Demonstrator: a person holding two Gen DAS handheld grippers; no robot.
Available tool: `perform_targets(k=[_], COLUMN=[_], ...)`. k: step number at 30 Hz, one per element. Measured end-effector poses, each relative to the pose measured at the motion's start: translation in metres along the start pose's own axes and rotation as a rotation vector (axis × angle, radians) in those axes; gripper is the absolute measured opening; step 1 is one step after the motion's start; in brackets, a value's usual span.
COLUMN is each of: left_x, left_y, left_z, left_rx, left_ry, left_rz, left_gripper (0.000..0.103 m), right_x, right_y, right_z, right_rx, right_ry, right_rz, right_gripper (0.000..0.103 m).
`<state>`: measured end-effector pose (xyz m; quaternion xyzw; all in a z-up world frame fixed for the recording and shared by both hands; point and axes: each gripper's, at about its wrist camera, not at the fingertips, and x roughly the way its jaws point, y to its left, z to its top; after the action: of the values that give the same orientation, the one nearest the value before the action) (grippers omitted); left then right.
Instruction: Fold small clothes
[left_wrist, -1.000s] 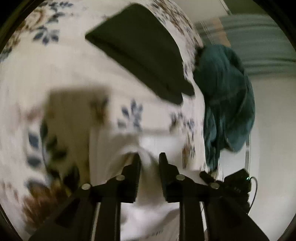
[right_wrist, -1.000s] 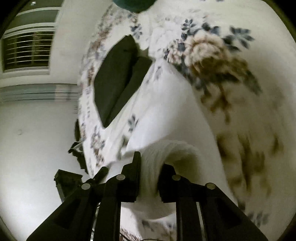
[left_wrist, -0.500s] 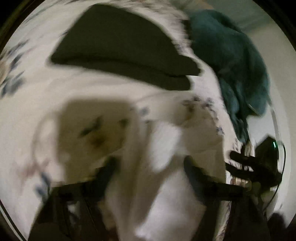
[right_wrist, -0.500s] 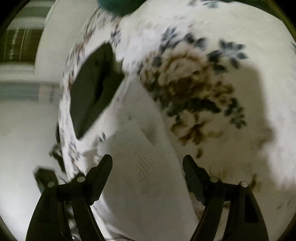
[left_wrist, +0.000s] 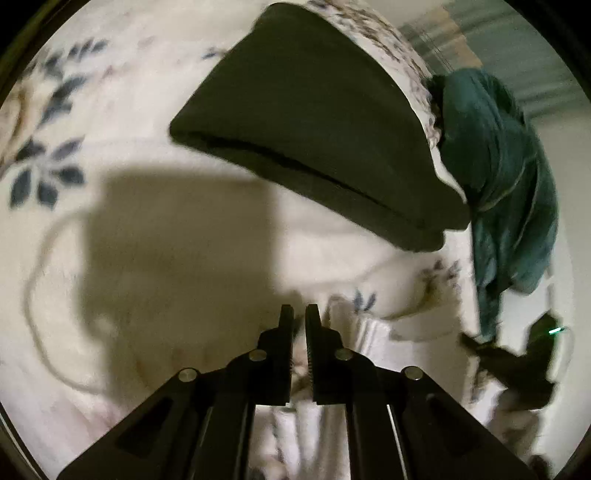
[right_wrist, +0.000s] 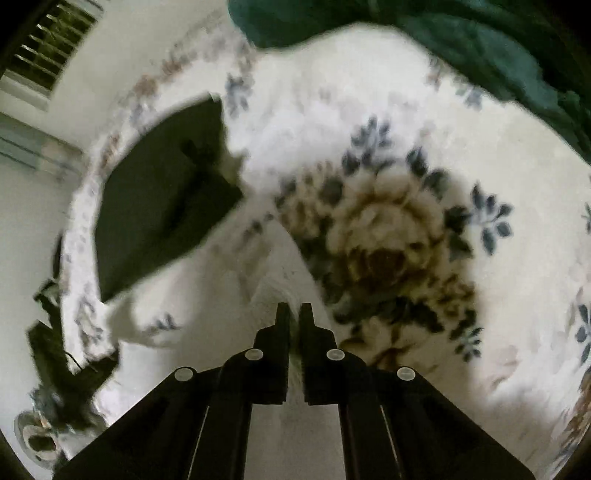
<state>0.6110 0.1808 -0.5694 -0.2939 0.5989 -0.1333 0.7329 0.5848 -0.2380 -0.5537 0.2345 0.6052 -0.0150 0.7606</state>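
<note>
Left tool (left_wrist: 299, 314): jaws drawn nearly together, a pinch of the white garment (left_wrist: 373, 332) seen between the pads, near its ribbed edge. Right tool (right_wrist: 294, 312): jaws likewise narrow, white cloth (right_wrist: 273, 291) caught at the tips. Both views are blurred, so the depth of each bite cannot be judged.

The garment is spread on the floral bedspread (left_wrist: 44, 173), directly under and ahead of both tools, with its far part in shadow.

Risks noted, as judgement only:
- Grip appears shallow at both tips; the cloth could slip out on a quick lift, leaving one corner behind and a skewed fold.
- White on a pale bedspread: a layer of the bedspread may be pinched along with the garment and dragged up.
- Uneven travel of the two hands would twist the edge.

Further off, the folded dark garment (left_wrist: 317, 122) lies just beyond the white one; a wide sweep could disturb it. The teal cloth (left_wrist: 498, 177) is draped at the bed's far edge, well clear.
</note>
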Motion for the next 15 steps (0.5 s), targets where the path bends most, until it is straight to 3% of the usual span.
perform_targets(k=[2,3,4,5,6,9,10,11,12,14,15], left_x=[-0.013,-0.018,-0.023,-0.028,-0.027,-0.013,-0.005,-0.001,0.007,0.005,0.001], left_y=[0.004,0.005,0.004,0.002,-0.002,-0.014,-0.020,-0.023,-0.029,-0.039,-0.043], left_z=[-0.005,-0.010,-0.015,-0.023,-0.028,-0.038,-0.041,-0.038,-0.038,-0.038,-0.038], left_rx=[-0.049,-0.065,-0.074,-0.078,-0.066,-0.007,0.013,0.021,0.037,0.078,0.105], left_ry=[0.016,0.016,0.010,0.003,-0.008,0.014,0.017,0.014,0.028,-0.009,-0.036], left_rz=[-0.048,-0.069,-0.087,-0.100,-0.108,-0.110,-0.091,-0.083,-0.062,-0.010,0.025], left_gripper=[0.012,0.018,0.042,0.071,0.073,0.072,0.060,0.014,0.007,0.006,0.006], right_x=[0.001,-0.004,-0.011,-0.018,-0.022,-0.002,0.007,0.010,0.009,0.002,-0.003], right_y=[-0.003,-0.005,-0.009,-0.014,-0.018,-0.021,-0.022,-0.021,-0.017,-0.010,-0.007], right_z=[0.000,-0.002,-0.005,-0.010,-0.015,-0.028,-0.032,-0.033,-0.033,-0.030,-0.027], right_rx=[0.000,0.008,0.017,0.023,0.028,0.025,0.027,0.019,-0.002,-0.044,-0.057], right_ry=[0.054,0.053,0.041,0.027,0.016,0.114,0.134,0.129,0.115,0.064,0.034], right_rz=[0.061,0.089,0.125,0.146,0.156,0.142,0.134,0.127,0.118,0.100,0.097], right_gripper=[0.012,0.027,0.050,0.059,0.064,0.064,0.050,0.034,0.021,0.015,0.008])
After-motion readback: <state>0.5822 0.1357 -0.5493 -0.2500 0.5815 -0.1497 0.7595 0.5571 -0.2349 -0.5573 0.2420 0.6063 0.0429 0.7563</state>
